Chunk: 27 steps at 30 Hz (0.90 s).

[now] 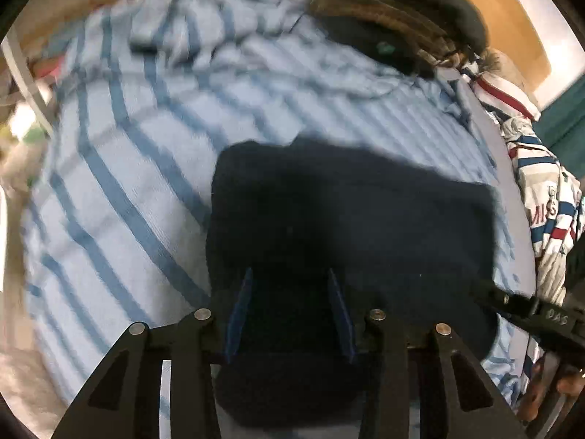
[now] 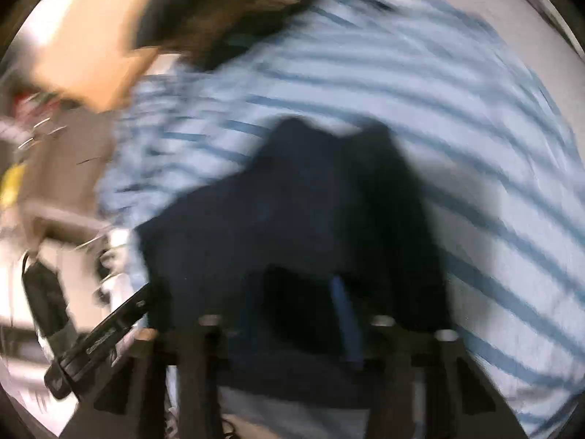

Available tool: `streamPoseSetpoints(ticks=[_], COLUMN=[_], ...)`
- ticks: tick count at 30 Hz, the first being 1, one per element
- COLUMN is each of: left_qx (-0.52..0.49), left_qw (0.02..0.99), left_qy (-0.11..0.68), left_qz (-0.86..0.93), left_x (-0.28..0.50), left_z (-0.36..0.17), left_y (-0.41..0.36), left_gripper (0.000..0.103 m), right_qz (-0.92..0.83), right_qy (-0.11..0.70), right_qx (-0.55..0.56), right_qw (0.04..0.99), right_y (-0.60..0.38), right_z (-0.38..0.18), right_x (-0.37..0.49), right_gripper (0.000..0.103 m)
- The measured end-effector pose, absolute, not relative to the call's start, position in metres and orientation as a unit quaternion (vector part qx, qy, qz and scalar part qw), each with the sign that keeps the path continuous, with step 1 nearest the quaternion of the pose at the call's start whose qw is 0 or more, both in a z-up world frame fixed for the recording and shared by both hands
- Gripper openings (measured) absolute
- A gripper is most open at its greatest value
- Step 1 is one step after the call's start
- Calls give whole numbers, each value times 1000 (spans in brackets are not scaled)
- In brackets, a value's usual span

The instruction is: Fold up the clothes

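A dark navy garment (image 1: 347,219) lies folded on a light blue striped sheet (image 1: 146,168). My left gripper (image 1: 290,285) hovers over its near part, with its blue-padded fingers (image 1: 239,311) apart and nothing between them. In the blurred right wrist view the same navy garment (image 2: 310,212) lies under my right gripper (image 2: 303,292); one blue pad (image 2: 343,314) shows, the other is lost against dark cloth. The right gripper (image 1: 526,311) reaches in at the garment's right edge in the left wrist view.
A dark fur-trimmed coat (image 1: 402,11) lies at the far end of the sheet. A white garment with red and blue stripes (image 1: 548,197) is heaped at the right. Wooden floor (image 1: 512,7) lies beyond. The left gripper (image 2: 102,336) shows at lower left.
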<state>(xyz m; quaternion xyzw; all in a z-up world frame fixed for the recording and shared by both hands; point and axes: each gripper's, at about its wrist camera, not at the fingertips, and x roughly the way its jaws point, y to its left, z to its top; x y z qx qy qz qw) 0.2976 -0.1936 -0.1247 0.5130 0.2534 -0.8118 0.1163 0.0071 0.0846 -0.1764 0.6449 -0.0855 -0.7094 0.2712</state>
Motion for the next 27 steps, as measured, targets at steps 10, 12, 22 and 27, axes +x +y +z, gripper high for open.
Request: streamPoseSetpoints(ticks=[10, 12, 22, 27], left_qx=[489, 503, 572, 561], left_qw=[106, 140, 101, 76], left_qy=[451, 427, 411, 438], left_qz=[-739, -738, -703, -699], left_x=[320, 319, 294, 293], left_z=[-96, -92, -141, -154], left_y=[-248, -251, -241, -243], left_gripper=[83, 83, 83, 90], right_qz=[-726, -718, -656, -635], right_qy=[-183, -172, -140, -140], right_qx=[603, 622, 677, 685], right_qw=[275, 261, 302, 328], right_y=[143, 140, 111, 106], right_z=[-141, -153, -209, -231], right_x=[-6, -17, -23, -18], right_gripper=[90, 91, 91, 103])
